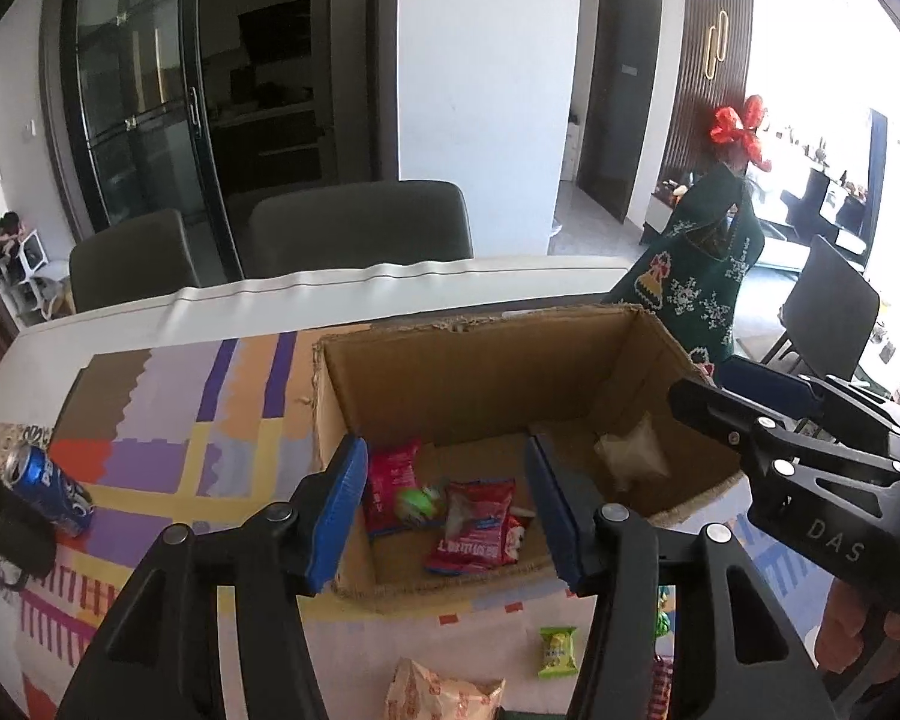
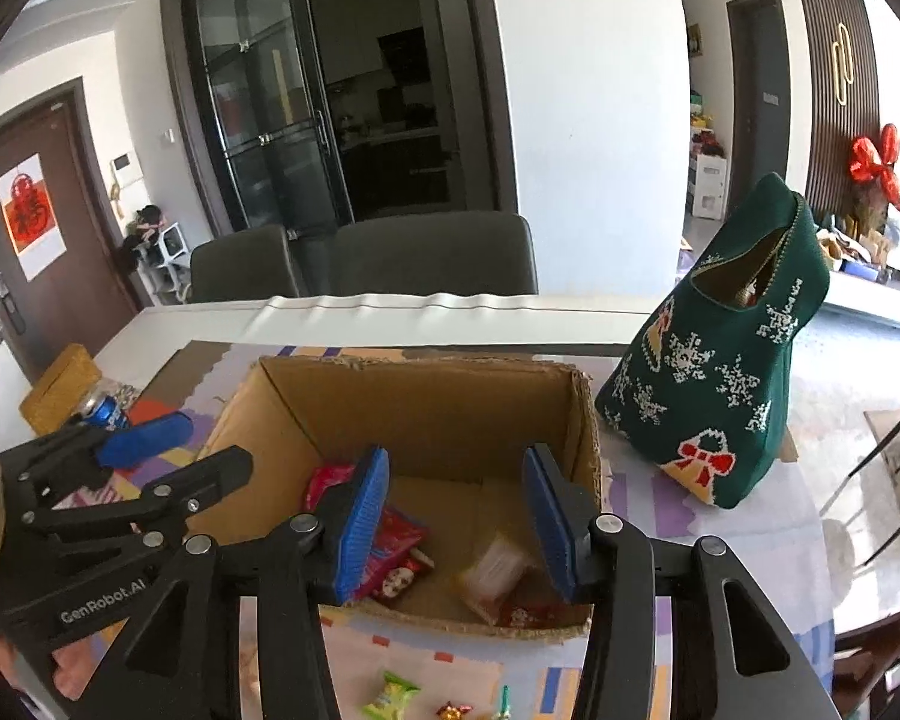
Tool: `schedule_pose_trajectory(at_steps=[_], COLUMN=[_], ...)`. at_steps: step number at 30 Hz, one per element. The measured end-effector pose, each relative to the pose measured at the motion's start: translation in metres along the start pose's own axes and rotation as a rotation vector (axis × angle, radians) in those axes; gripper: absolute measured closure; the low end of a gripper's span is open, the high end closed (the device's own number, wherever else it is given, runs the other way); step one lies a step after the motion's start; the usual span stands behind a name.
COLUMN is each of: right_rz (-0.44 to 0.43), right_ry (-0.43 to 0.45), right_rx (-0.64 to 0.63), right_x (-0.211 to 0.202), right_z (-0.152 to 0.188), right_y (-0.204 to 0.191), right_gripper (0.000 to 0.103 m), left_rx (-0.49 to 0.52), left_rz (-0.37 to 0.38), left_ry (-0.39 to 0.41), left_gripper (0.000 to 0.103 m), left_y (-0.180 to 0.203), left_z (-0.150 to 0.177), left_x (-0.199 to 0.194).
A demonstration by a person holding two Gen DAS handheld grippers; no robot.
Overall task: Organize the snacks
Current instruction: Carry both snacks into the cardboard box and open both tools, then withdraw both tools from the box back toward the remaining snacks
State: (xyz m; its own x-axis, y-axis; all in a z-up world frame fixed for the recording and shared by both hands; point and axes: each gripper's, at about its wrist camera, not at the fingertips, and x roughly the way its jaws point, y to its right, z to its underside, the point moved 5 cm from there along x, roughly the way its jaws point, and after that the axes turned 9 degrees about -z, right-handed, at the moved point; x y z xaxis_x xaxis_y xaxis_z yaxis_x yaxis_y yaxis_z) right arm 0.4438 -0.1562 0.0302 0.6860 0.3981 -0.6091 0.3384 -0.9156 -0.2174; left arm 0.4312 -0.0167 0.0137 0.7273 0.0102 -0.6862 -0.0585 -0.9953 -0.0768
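An open cardboard box (image 1: 390,372) (image 2: 426,408) stands on the colourful mat. Inside lie red snack packets (image 1: 477,525) (image 2: 390,546), a green-and-white sweet (image 1: 417,498) and a pale packet (image 1: 630,456) (image 2: 492,570). My left gripper (image 1: 444,510) is open and empty above the box's near edge. My right gripper (image 2: 456,522) is open and empty above the same edge; it also shows from the side in the left wrist view (image 1: 750,402). On the mat in front lie a green sweet (image 1: 557,651) (image 2: 390,693) and a beige snack bag (image 1: 438,693).
A blue Pepsi can (image 1: 48,489) (image 2: 105,411) lies at the mat's left. A green knitted Christmas bag (image 1: 696,288) (image 2: 720,384) stands right of the box. A yellow box (image 2: 60,387) sits at far left. Grey chairs (image 1: 360,228) stand behind the table.
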Motion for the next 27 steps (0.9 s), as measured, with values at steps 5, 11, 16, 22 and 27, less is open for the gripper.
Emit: schedule_pose_trajectory(at_steps=[5, 11, 16, 22, 27], right_rz=[-0.035, -0.06, -0.071, -0.072, -0.073], right_ry=[0.008, 0.015, 0.017, 0.01, -0.005], right_rx=[-0.012, -0.034, -0.038, -0.026, -0.015], right_x=[-0.018, -0.04, -0.054, -0.066, -0.07], right_z=[0.01, 0.026, 0.036, 0.051, 0.065], right_y=[-0.006, -0.015, -0.016, -0.011, -0.008], right_gripper=[0.055, 0.055, 0.055, 0.055, 0.055], left_rx=[0.006, 0.016, 0.03, 0.049, 0.059], left_rz=[0.007, 0.024, 0.027, 0.037, 0.045], left_ry=[0.015, 0.018, 0.019, 0.0, -0.026], left_gripper=[0.045, 0.044, 0.044, 0.044, 0.044], left_y=[0.005, 0.015, 0.025, 0.038, 0.044], left_z=[0.009, 0.022, 0.032, 0.048, 0.06], left_x=[-0.019, -0.04, -0.052, -0.056, -0.053])
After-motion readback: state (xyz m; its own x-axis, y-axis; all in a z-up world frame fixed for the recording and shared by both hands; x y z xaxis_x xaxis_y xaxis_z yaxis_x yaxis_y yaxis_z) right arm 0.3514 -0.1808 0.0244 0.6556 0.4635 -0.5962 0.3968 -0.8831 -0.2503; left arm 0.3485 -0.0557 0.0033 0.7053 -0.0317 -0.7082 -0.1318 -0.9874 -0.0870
